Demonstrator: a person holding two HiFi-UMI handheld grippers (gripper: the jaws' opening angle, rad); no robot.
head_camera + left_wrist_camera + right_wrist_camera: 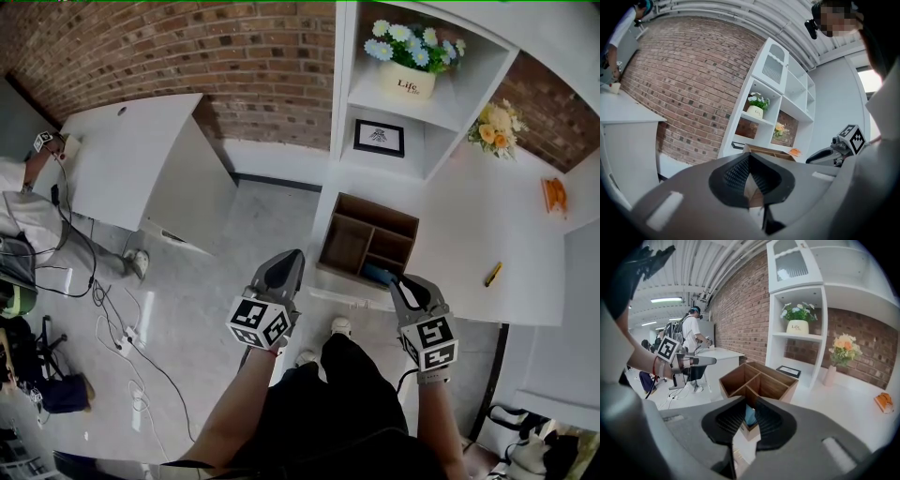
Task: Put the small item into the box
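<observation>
A wooden box (366,246) with several compartments stands at the near left edge of the white table (469,234). My right gripper (397,281) hovers at the box's near right corner, shut on a small blue item (378,274). In the right gripper view the blue item (750,415) is pinched between the pads, just in front of the box (759,379). My left gripper (284,270) is shut and empty, held over the floor left of the box. From the left gripper view, the box (769,152) shows beyond its tips (749,174).
A yellow pen-like item (493,274) and an orange object (554,195) lie on the table to the right. Behind the box, white shelves (403,103) hold a flower pot (407,79) and a framed picture (379,137). Cables (122,328) trail over the floor at left.
</observation>
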